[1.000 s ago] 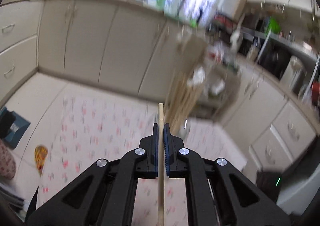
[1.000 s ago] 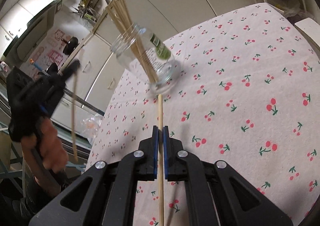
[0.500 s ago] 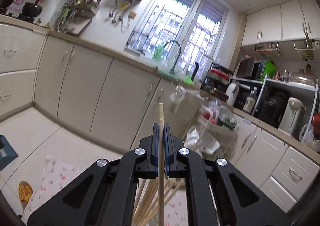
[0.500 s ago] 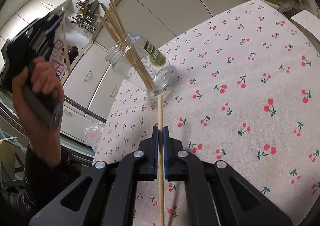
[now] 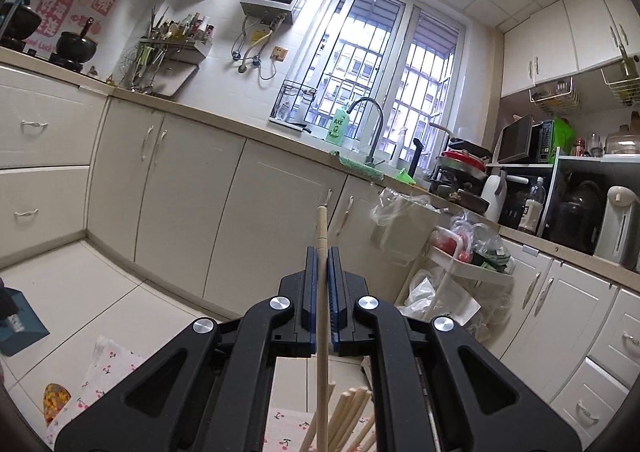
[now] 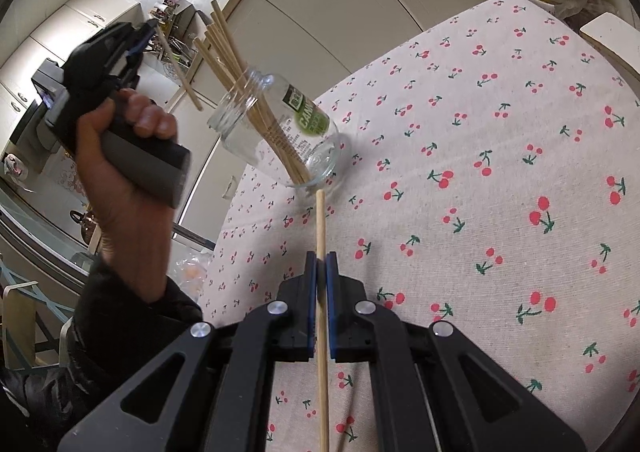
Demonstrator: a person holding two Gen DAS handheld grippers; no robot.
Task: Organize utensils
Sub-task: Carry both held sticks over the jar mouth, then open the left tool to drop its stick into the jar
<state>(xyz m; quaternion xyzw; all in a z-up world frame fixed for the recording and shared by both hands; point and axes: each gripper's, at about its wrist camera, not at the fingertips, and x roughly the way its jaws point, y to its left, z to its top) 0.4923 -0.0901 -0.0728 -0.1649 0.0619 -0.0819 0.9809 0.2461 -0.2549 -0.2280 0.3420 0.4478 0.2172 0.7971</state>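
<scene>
The right gripper (image 6: 321,264) is clamped on a wooden chopstick (image 6: 321,324), which runs straight between its blue pads and sticks out in front of the fingertips. Just beyond the tip of this chopstick stands a glass jar (image 6: 280,131) with a green label, on the cherry-print tablecloth (image 6: 500,171). The tip is very near the jar's base, but I cannot tell whether it touches the glass. The jar holds a bundle of chopsticks (image 6: 236,63) that lean out of its mouth.

To the left of the right gripper, and higher, a hand (image 6: 124,171) holds the left gripper (image 5: 322,252). It is also closed on one chopstick (image 5: 322,312) and points towards the kitchen cabinets (image 5: 192,191). Below its fingers, the ends of the bundle show.
</scene>
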